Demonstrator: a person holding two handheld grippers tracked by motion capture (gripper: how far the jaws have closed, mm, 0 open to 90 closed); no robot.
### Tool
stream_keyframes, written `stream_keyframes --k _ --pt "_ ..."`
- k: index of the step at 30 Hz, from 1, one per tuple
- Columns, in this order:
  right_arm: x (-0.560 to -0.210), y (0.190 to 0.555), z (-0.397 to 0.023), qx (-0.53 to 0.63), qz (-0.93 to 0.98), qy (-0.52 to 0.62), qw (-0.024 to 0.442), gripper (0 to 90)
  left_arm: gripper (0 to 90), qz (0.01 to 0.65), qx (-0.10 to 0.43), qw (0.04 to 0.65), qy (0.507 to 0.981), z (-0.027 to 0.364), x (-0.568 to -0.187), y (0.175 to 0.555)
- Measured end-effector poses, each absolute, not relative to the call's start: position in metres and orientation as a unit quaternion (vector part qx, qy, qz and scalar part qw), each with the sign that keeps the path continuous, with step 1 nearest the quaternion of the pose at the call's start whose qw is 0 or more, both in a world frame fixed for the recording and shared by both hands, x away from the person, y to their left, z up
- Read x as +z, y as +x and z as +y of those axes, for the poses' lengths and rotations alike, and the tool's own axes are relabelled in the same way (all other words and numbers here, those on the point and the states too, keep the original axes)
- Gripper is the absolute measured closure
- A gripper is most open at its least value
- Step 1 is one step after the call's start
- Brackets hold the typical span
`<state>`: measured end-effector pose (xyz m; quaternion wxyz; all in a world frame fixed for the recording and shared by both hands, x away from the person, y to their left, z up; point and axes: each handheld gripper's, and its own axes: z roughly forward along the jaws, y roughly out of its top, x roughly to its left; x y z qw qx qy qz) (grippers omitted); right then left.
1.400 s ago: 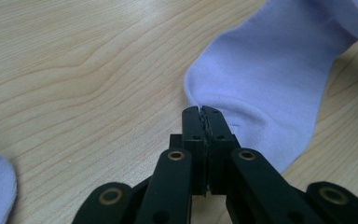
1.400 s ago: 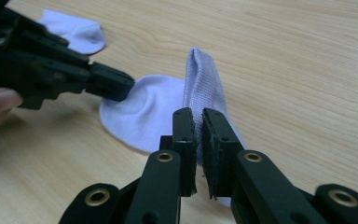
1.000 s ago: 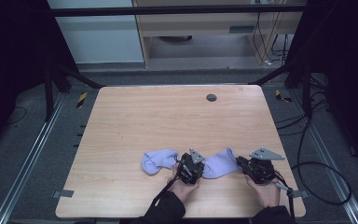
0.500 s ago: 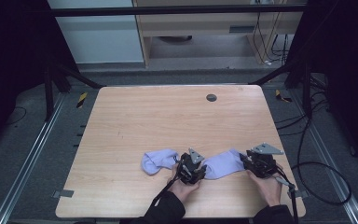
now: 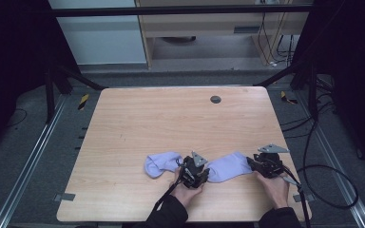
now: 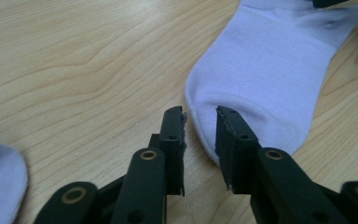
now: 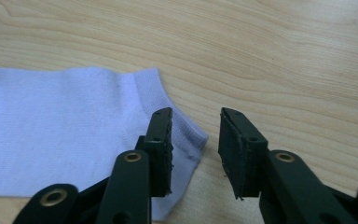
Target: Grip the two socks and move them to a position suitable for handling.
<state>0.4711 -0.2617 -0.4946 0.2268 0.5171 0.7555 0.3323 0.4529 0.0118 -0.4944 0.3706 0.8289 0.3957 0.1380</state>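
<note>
- Left gripper (image 6: 200, 116), lower centre of its view: jaws parted, straddling the sock's (image 6: 265, 70) rounded end.
- Right gripper (image 7: 195, 119): jaws parted at the sock's cuff corner, left of centre.

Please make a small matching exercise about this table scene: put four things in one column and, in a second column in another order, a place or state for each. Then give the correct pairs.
Things:
1. left gripper
2. right gripper
3. sock on the left
4. round dark disc

Places or states:
A. far part of the table, no sock near it
B. open at the cuff end of the sock between the grippers
C. open at the rounded toe end of that sock
D. lies apart, to the left of the left gripper

Pairs: 1-C, 2-B, 3-D, 4-A
</note>
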Motion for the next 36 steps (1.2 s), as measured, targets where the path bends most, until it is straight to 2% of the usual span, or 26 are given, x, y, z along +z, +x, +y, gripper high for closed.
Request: stream_keyframes --k 3,6,19,21,32,36 --pt "-0.497 0.473 -0.261 0.325 0.762 0.517 0.218 73.6 80.2 0.396 0.135 0.370 0.830 0.012 -0.495 0.453" --pt "-0.496 0.472 -0.261 0.322 0.764 0.515 0.216 86.1 87.5 0.397 0.131 0.370 0.829 0.011 -0.495 0.455" --pt "-0.481 0.443 -0.260 0.308 0.766 0.517 0.227 87.1 88.3 0.404 0.139 0.373 0.823 0.010 -0.498 0.465" --pt "-0.481 0.442 -0.260 0.306 0.764 0.521 0.225 86.9 84.1 0.405 0.140 0.374 0.822 0.010 -0.497 0.464" --pt "-0.463 0.432 -0.257 0.376 0.747 0.488 0.248 61.8 46.4 0.361 0.174 0.402 0.823 0.040 -0.452 0.462" --pt "-0.459 0.432 -0.251 0.388 0.753 0.470 0.248 55.9 39.6 0.351 0.181 0.409 0.823 0.059 -0.436 0.462"
